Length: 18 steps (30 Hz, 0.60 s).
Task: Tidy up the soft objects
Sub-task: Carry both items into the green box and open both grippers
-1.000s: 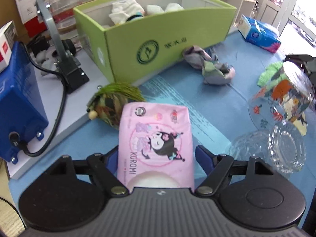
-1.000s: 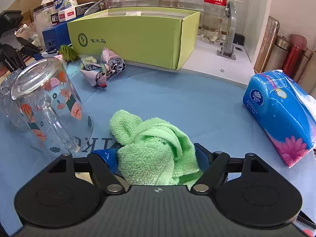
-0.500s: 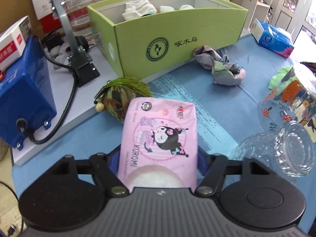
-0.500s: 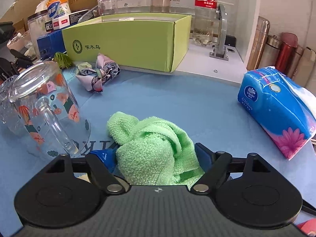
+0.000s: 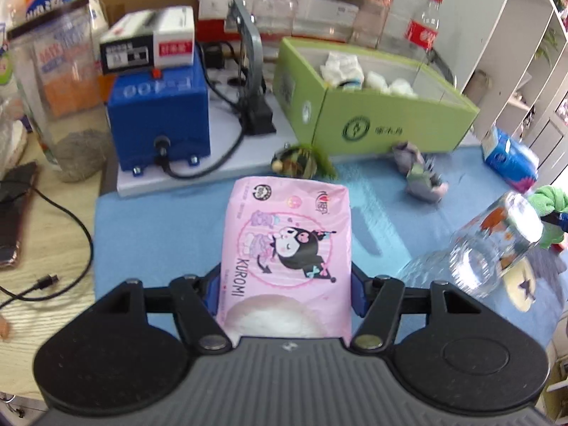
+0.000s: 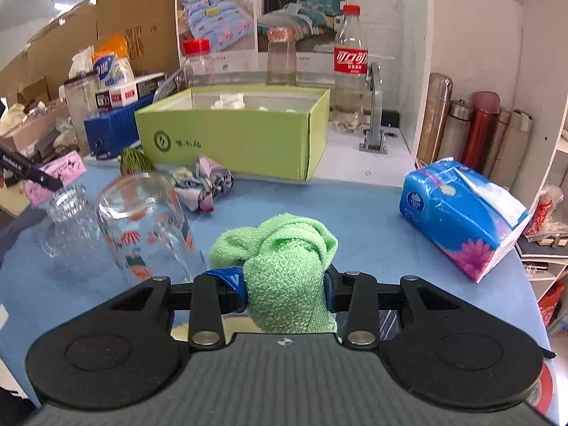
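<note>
Left wrist view: the pink tissue pack (image 5: 287, 248) was clamped in the left hand-held gripper (image 5: 285, 284), the green towel (image 6: 289, 266) in the right hand-held gripper (image 6: 285, 284). Carrying was judged underway; release into the green box (image 6: 234, 142), ahead of both, was called for next.

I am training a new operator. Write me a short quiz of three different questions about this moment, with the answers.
1. True or false: the left gripper holds a green towel.
2. Multiple choice: where is the blue tissue pack? A) inside the green box B) on the blue mat C) in the right gripper
3. Fill in: the jaws of the right gripper are shut on the ____.

Key
1. False; it holds the pink Kuromi pack.
2. B
3. green towel
</note>
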Each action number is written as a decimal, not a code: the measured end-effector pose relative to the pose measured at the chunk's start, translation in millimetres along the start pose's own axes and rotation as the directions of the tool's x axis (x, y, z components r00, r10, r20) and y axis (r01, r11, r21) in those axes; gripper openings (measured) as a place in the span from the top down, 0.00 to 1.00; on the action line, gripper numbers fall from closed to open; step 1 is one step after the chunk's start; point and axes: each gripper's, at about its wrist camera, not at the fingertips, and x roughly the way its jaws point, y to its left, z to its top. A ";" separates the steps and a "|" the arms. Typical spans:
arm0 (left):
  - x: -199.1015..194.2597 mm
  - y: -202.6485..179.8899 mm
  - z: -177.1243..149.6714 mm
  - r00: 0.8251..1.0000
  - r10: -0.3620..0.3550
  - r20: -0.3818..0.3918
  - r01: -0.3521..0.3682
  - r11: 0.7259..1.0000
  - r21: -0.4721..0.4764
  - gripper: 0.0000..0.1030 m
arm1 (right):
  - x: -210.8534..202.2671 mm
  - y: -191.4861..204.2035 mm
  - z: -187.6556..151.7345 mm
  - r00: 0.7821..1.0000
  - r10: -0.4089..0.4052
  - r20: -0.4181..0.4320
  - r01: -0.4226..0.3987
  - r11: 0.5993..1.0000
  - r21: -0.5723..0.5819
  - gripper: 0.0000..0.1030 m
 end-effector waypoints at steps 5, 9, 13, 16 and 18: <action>-19.0 -31.7 61.9 0.991 -0.044 0.123 0.037 0.998 0.060 0.38 | 16.4 3.5 70.1 0.990 0.024 0.140 -0.019 0.999 -0.038 0.77; -2.0 -58.6 120.3 0.980 -0.085 0.178 0.067 0.992 0.106 0.38 | 58.3 8.3 134.5 0.981 0.037 0.191 -0.023 0.997 -0.077 0.77; 41.8 -72.6 166.5 0.979 -0.125 0.160 0.109 0.988 0.106 0.37 | 115.4 12.0 176.5 0.987 0.045 0.152 -0.031 0.995 -0.093 0.76; 78.9 -74.3 188.9 0.982 -0.131 0.133 0.120 0.989 0.087 0.37 | 154.1 10.2 187.3 0.993 0.053 0.105 -0.042 0.994 -0.104 0.76; 103.6 -69.5 197.7 0.986 -0.129 0.109 0.123 0.991 0.061 0.37 | 177.3 8.6 186.8 0.996 0.063 0.064 -0.057 0.993 -0.101 0.74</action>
